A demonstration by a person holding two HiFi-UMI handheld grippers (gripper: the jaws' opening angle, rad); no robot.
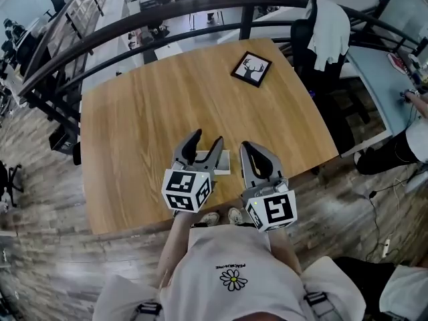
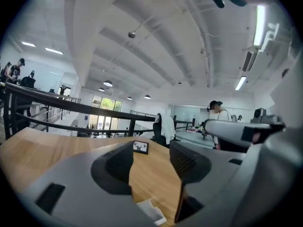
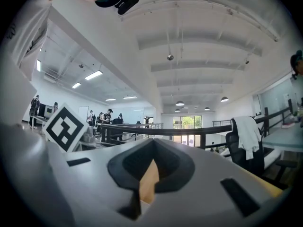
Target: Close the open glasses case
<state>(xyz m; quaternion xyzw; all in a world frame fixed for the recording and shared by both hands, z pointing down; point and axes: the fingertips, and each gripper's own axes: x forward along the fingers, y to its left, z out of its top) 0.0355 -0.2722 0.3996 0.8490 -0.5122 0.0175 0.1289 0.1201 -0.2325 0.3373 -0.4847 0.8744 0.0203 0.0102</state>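
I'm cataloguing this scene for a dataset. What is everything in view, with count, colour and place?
table: 1, light wood, centre of the head view
framed deer picture: 1, black frame, on the table's far right corner
glasses case: 1, white, near the table's near edge, under the left gripper's jaws
railing: 1, black, curving behind the table
office chair: 1, black, beyond the table at right
garment: 1, white, draped over the chair
shirt: 1, white with a daisy, bottom of the head view
left gripper: 1, grey, jaws apart over the case
right gripper: 1, grey, jaws together, empty, beside the left one
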